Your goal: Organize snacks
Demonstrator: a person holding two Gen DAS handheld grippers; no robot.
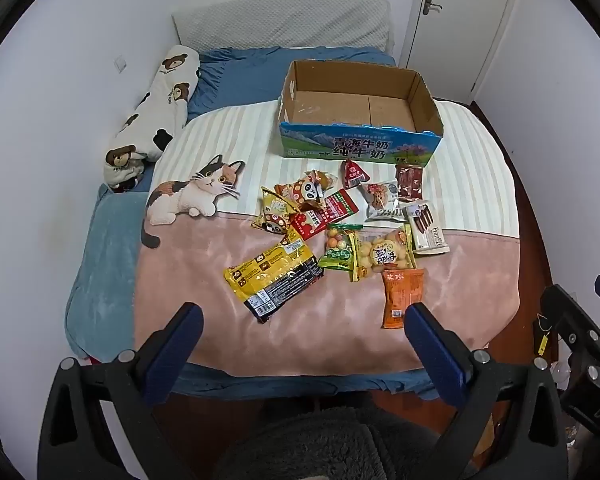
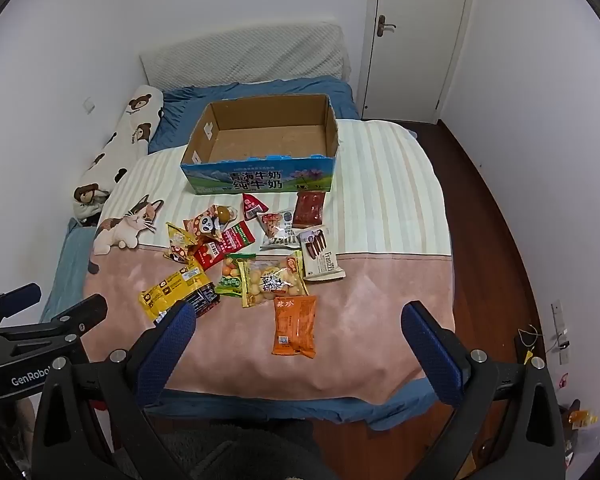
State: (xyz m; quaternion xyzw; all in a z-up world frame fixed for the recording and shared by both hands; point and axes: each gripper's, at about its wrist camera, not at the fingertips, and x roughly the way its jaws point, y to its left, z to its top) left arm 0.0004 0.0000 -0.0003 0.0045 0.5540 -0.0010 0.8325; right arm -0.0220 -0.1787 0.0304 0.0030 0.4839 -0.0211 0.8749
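Left claw (image 1: 304,316) and right claw (image 2: 300,316) both gape wide (nothing between them), tilted steeply downward.

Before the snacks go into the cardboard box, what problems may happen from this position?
1. The snack packets overlap: the yellow-and-black bag lies against the green candy packet, so one grab may drag neighbours.
2. The orange packet lies flat on the soft pink blanket; an open tool may pinch fabric too.
3. The empty cardboard box could slide if bumped.
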